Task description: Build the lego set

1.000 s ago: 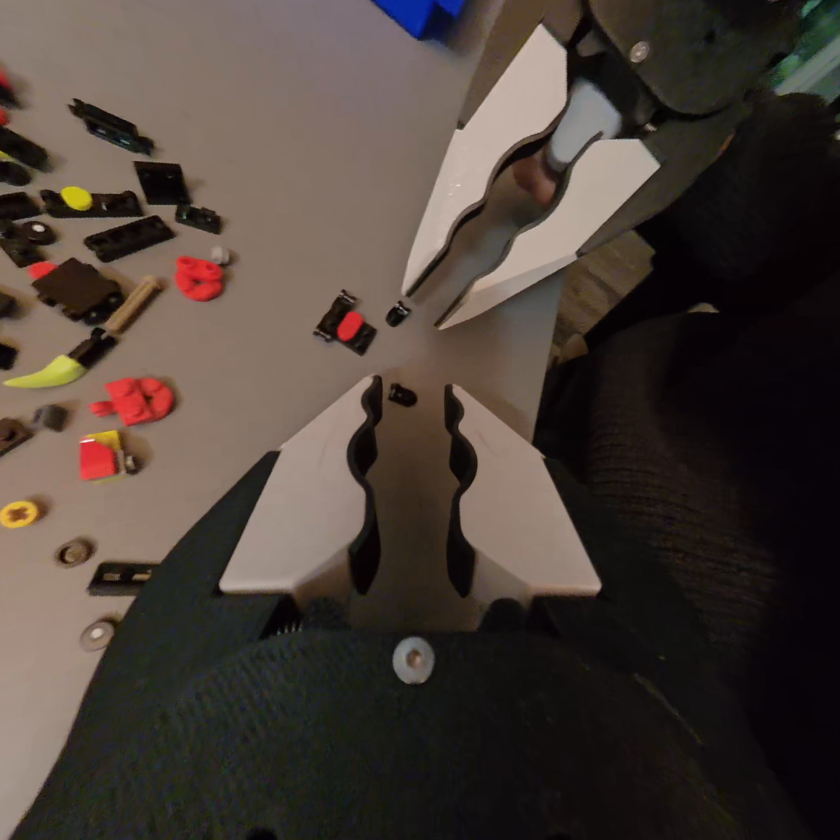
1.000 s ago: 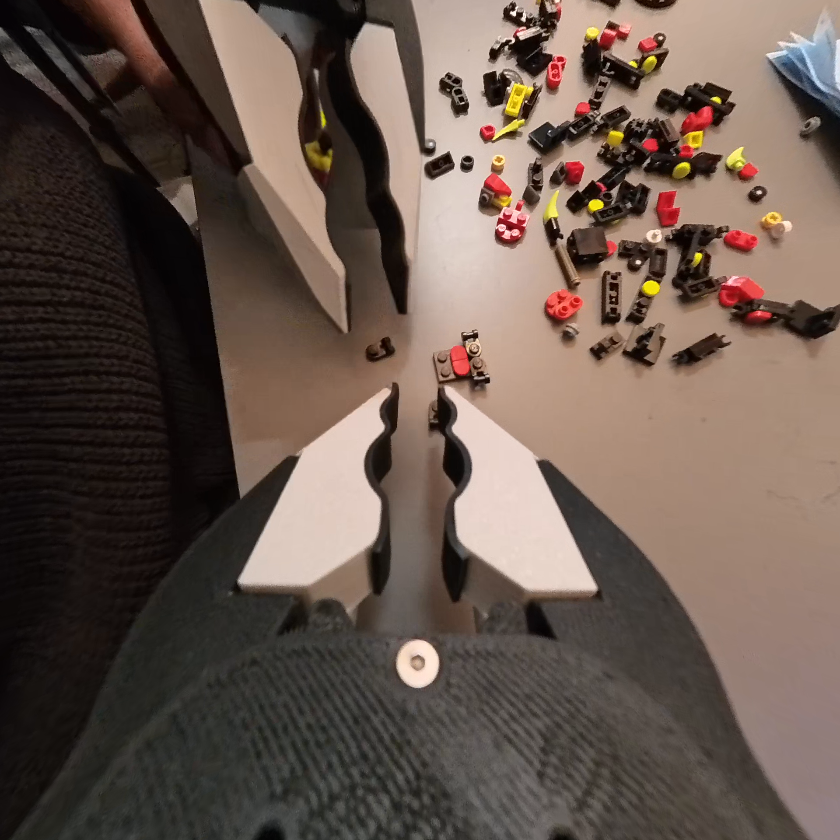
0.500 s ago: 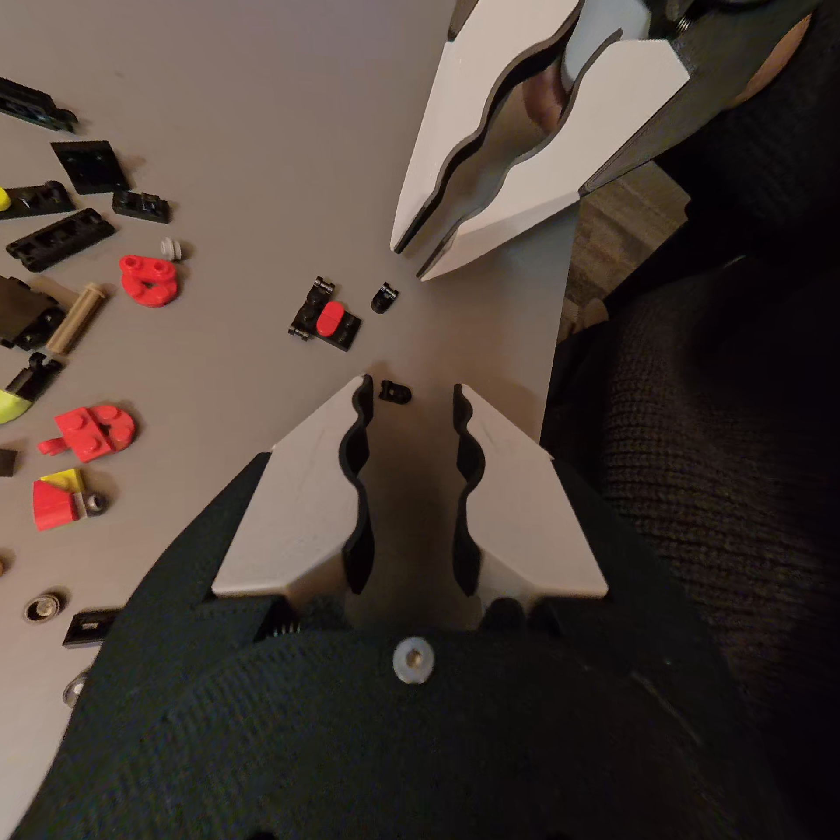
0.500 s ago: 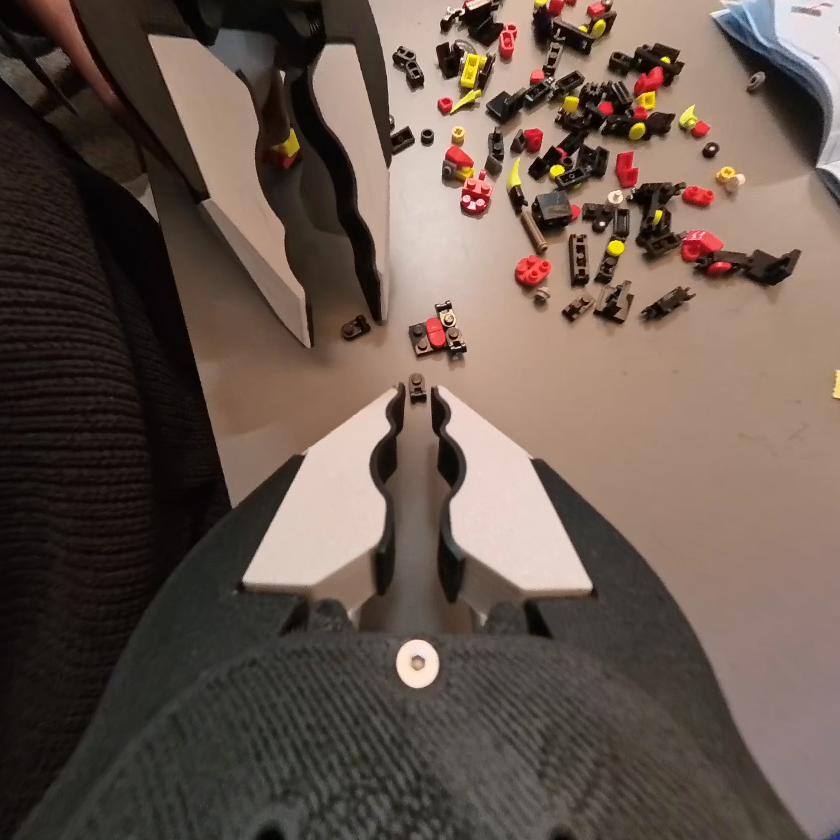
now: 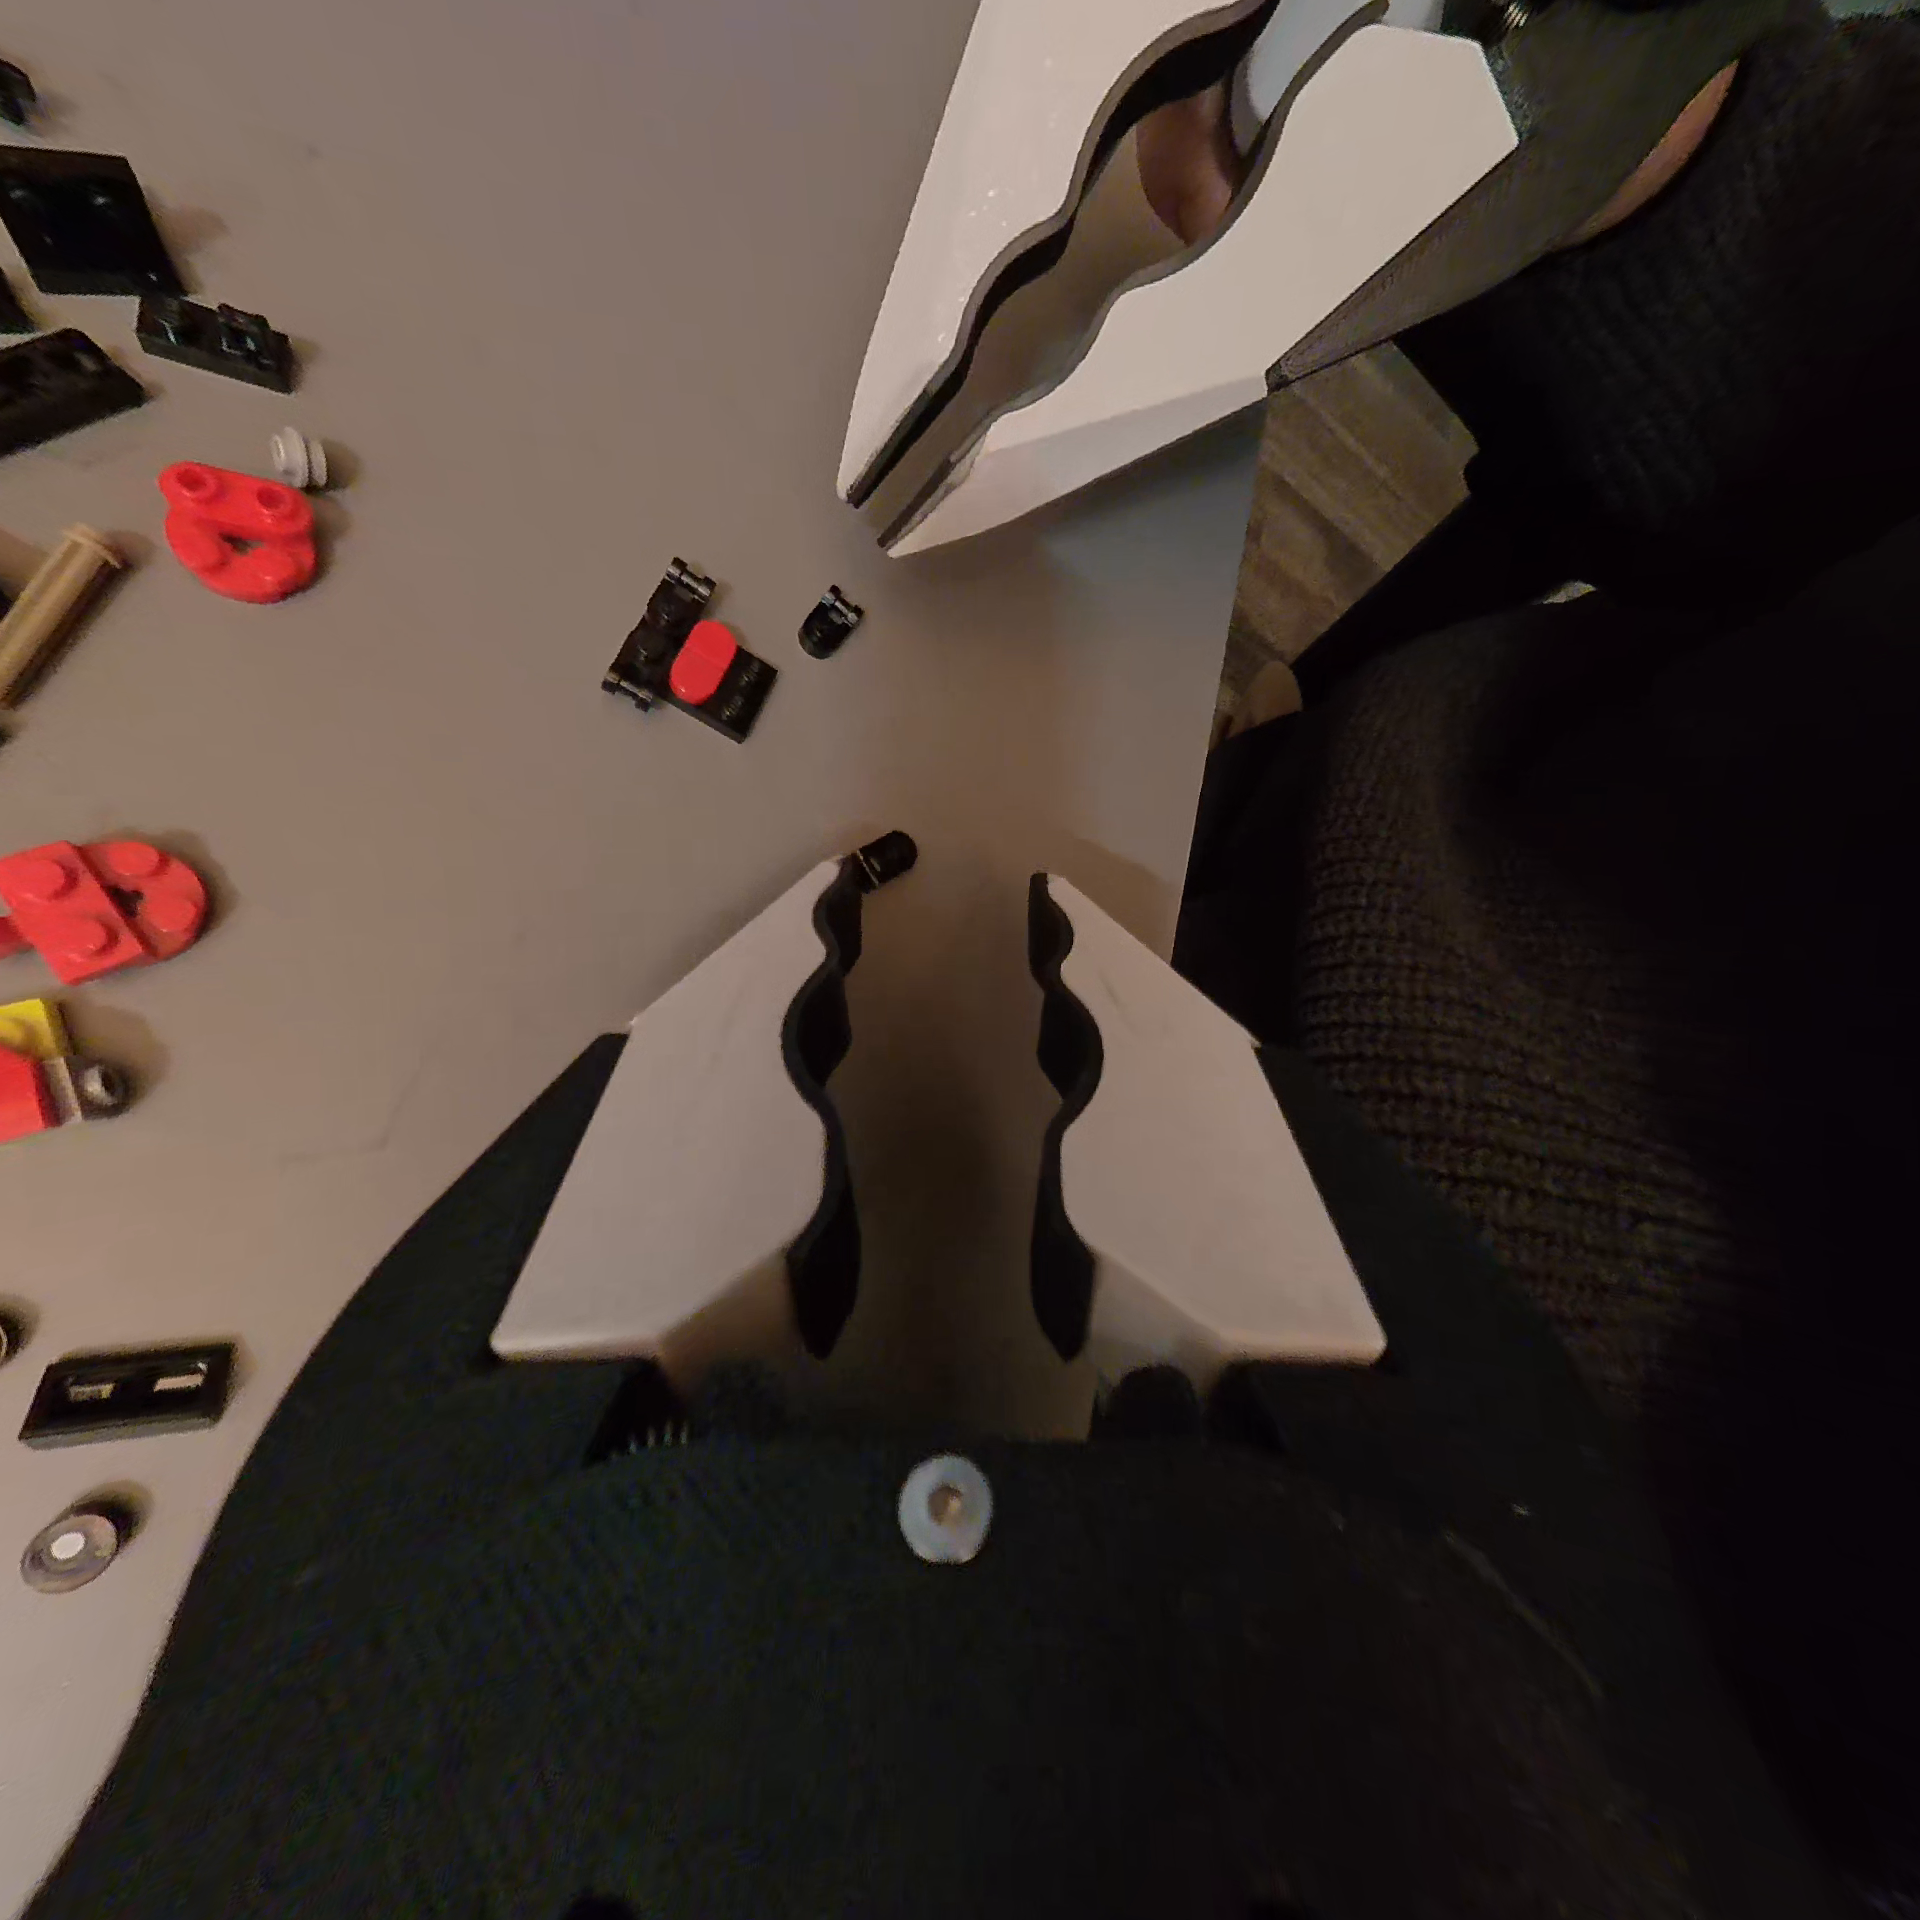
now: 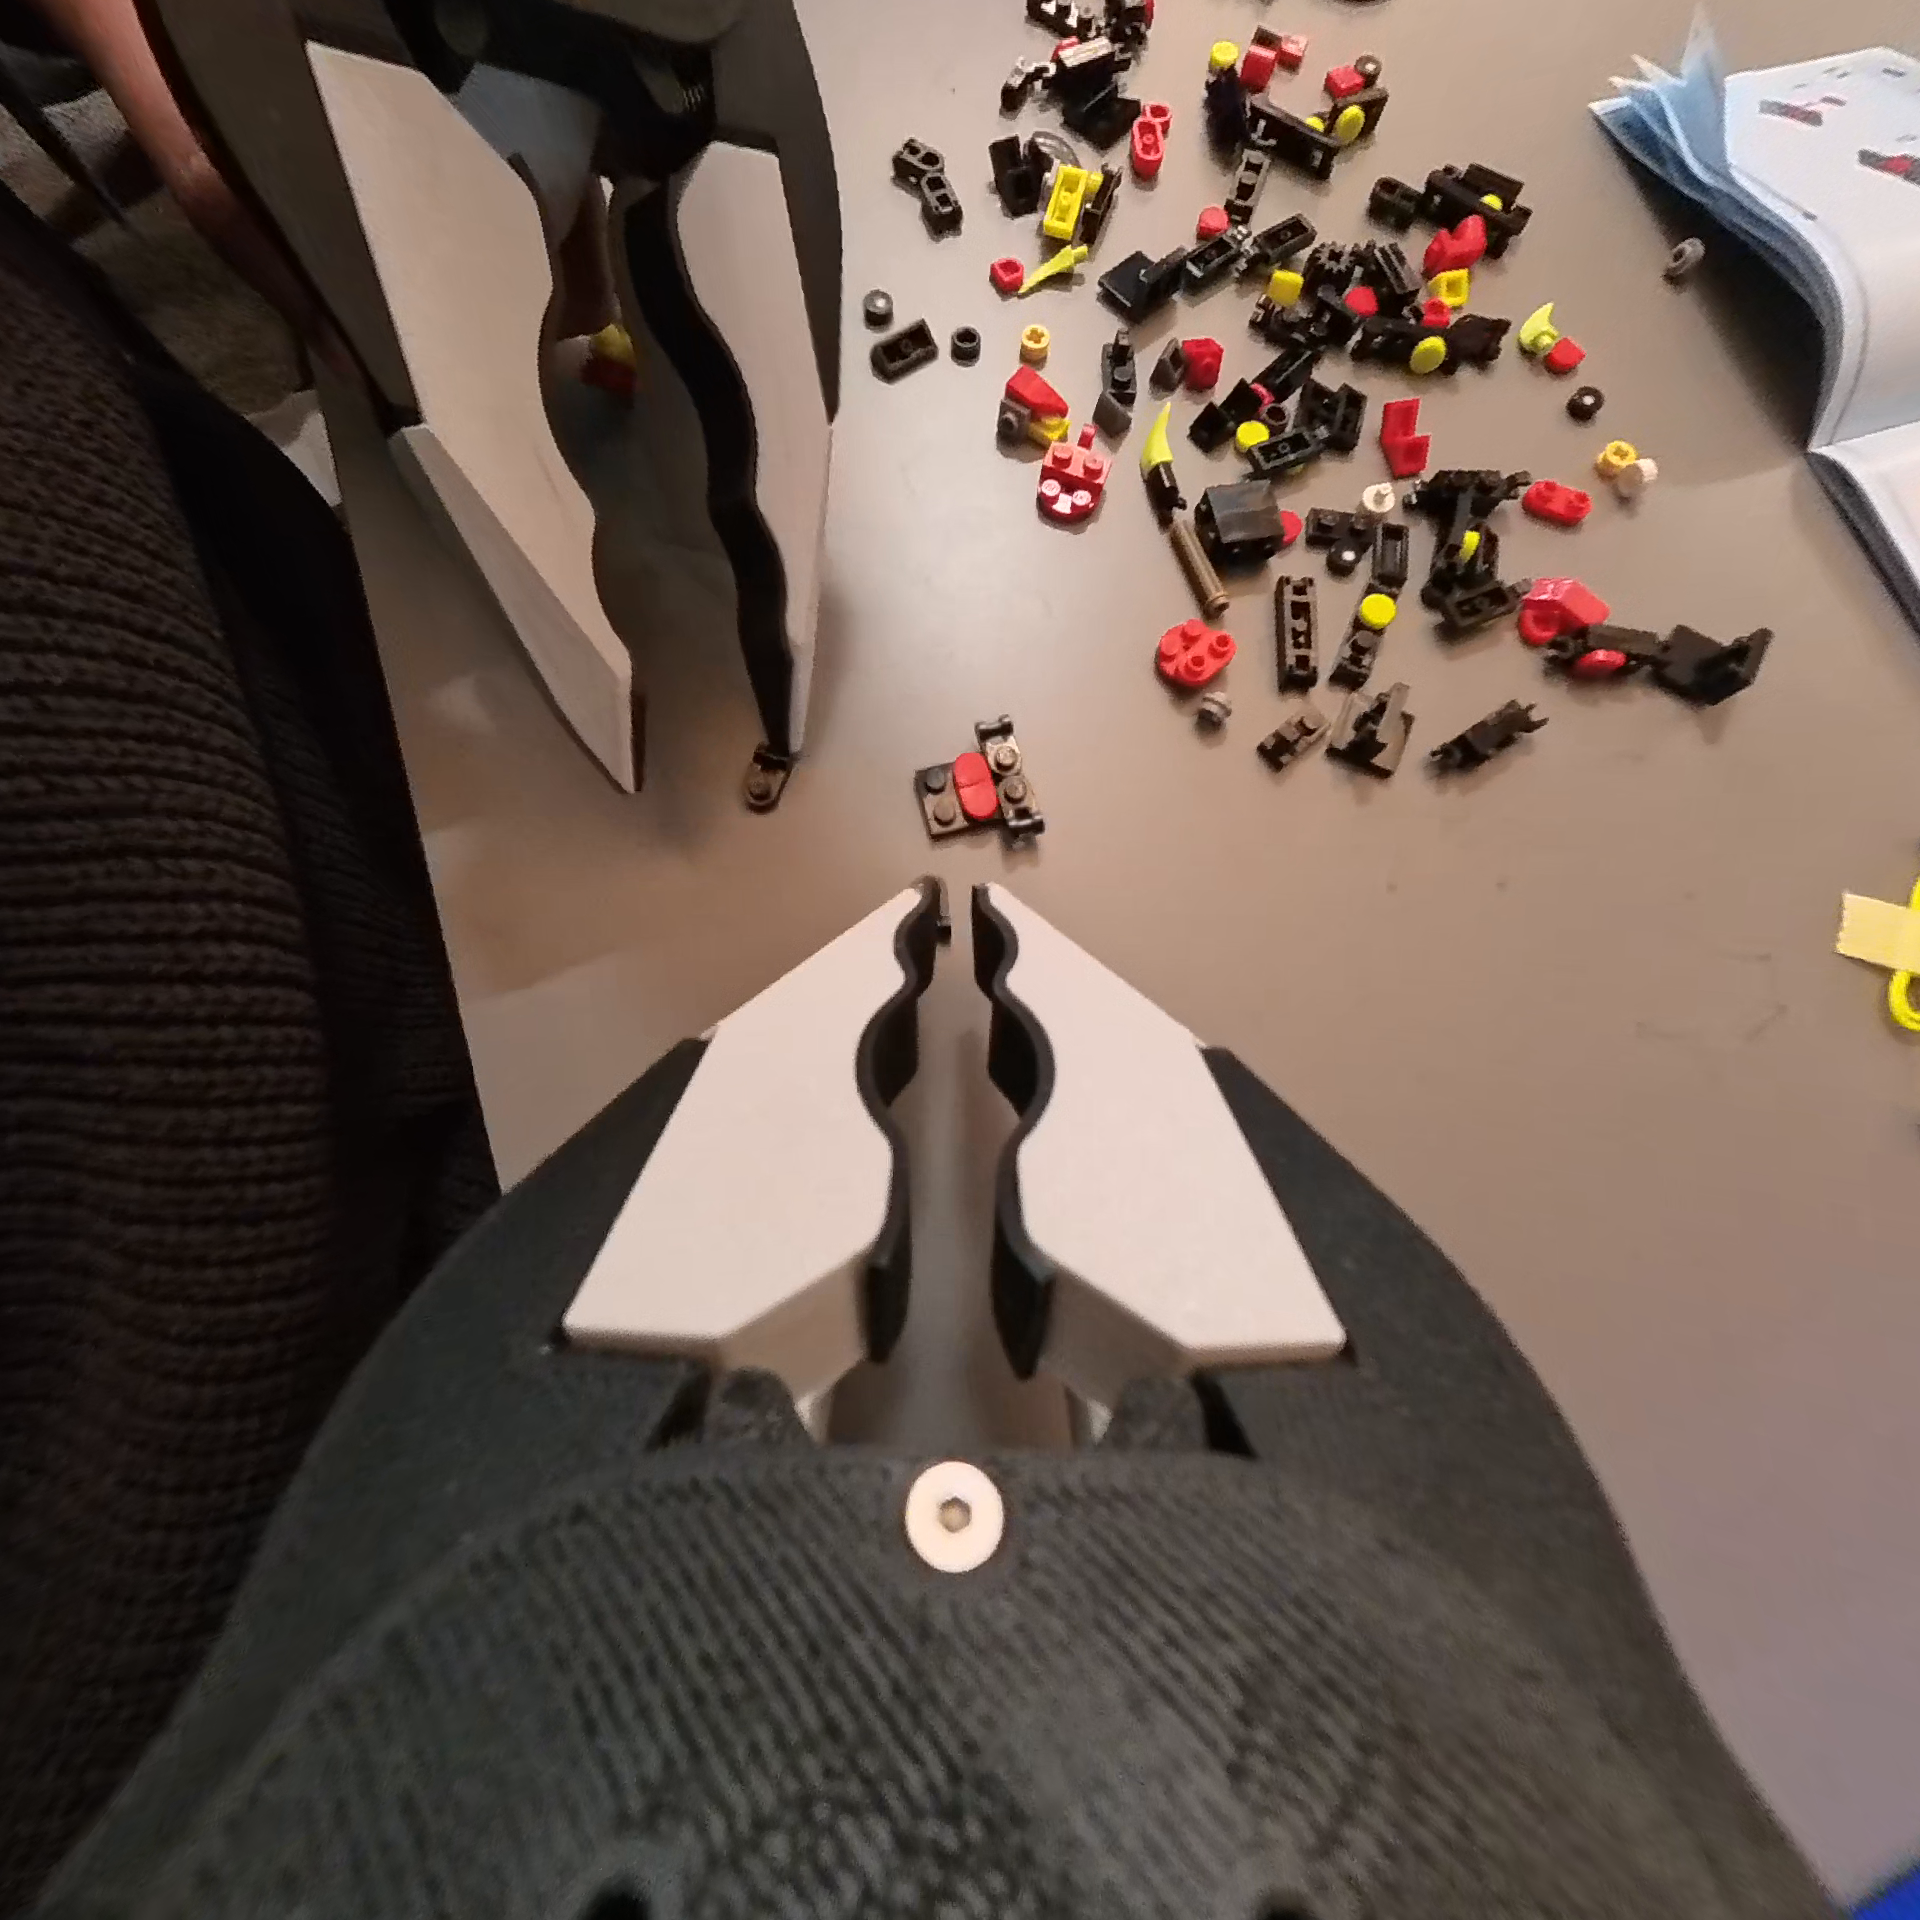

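Note:
My left gripper (image 5: 940, 873) is open and low over the grey table (image 5: 520, 260). A small black piece (image 5: 883, 857) lies against its left fingertip, and nothing is held between the pads. The right wrist view shows the same piece (image 6: 769, 774) under one tip of the left gripper (image 6: 707, 764). My right gripper (image 6: 954, 891) is almost closed, with a narrow slit left. A second small black piece (image 6: 938, 914) sits at its left pad, and the right pad is clear of it. In the left wrist view this piece (image 5: 829, 621) lies on the table just off the right gripper's tips (image 5: 883, 525). A black plate assembly with a red tile (image 6: 977, 784) lies between the two grippers.
Several loose black, red and yellow bricks (image 6: 1299, 364) are scattered at the far right. A blue-edged booklet (image 6: 1787, 208) lies at the right edge. Red pieces (image 5: 244, 525) and black plates (image 5: 78, 223) lie to the left. The table edge (image 5: 1226, 623) and a dark knitted sleeve (image 5: 1558, 935) are on the right. Some 7 centimeters of space lies between my two pairs of fingers.
My right gripper's jaws have narrowed steadily around the small black piece ahead of them. My left gripper has shifted, so its black piece is now against the left fingertip instead of between the tips.

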The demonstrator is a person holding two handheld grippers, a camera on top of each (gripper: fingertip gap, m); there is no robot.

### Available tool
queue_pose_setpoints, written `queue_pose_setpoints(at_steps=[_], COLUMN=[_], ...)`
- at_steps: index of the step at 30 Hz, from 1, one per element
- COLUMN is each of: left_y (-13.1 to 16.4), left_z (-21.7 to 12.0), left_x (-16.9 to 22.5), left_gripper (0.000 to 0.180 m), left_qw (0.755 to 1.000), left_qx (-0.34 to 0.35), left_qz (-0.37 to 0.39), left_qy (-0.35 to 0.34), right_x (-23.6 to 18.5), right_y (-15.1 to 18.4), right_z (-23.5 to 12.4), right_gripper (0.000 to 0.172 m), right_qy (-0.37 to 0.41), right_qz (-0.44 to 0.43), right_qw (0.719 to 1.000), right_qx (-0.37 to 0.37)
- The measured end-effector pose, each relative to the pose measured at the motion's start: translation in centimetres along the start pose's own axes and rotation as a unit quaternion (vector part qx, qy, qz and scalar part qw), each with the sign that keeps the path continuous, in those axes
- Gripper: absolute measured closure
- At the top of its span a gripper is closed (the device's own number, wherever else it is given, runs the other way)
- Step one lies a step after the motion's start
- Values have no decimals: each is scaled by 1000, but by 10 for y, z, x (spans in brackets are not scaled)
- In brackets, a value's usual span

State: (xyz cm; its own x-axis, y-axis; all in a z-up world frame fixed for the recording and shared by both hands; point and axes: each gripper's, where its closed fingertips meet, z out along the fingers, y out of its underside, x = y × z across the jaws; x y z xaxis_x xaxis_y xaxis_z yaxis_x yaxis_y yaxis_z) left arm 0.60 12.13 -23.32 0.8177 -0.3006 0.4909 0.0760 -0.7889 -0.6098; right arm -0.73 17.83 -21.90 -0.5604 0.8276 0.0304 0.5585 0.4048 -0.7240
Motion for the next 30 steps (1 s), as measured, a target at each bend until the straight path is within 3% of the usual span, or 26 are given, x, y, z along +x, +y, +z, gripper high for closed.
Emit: queue_pose_setpoints(at_steps=[15,30], left_y=[-18,-29], left_z=[0,-12], left_x=[-6,-29], left_gripper=[157,152], left_qw=[998,993], left_qx=[44,90], left_qz=[30,-55], left_qy=[-32,-47], right_x=[-4,-7], right_y=[3,11], right_z=[5,17], right_gripper=[163,166], right_qy=[-31,-26], right_qz=[42,24], right_qw=[999,998], right_qx=[-9,-47])
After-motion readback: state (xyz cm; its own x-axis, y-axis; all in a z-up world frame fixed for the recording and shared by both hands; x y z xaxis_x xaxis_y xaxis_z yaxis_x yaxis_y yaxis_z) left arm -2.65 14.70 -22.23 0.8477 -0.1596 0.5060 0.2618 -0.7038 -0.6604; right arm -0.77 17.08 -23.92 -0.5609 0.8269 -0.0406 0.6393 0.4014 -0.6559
